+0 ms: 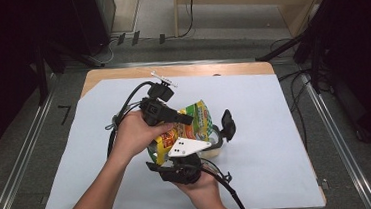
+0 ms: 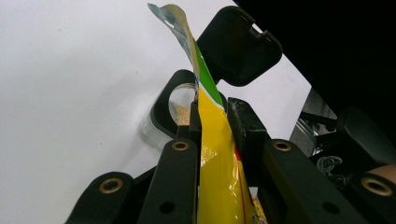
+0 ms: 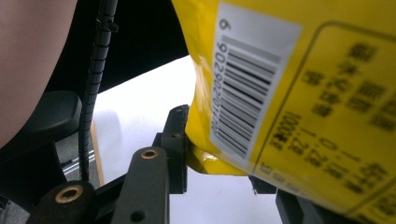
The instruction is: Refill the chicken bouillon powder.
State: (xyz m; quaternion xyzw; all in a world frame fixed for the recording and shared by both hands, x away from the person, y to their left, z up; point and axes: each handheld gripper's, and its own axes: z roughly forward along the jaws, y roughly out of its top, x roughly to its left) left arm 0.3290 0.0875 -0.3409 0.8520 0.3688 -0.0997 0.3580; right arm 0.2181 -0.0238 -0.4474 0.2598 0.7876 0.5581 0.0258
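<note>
Grippers at frame centre: our left gripper [image 2: 212, 126] pinches the yellow snack bag [image 2: 219, 168] above a clear container [image 2: 180, 112]; our right gripper [image 3: 224, 154] clamps the bag's lower corner over the white table cover [image 1: 275, 127].

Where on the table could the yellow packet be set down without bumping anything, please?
The white sheet lies bare to the right of the clear container and its open black lid, and on the left toward the table edge. The middle is crowded: both grippers, the yellow packet and the container.
</note>
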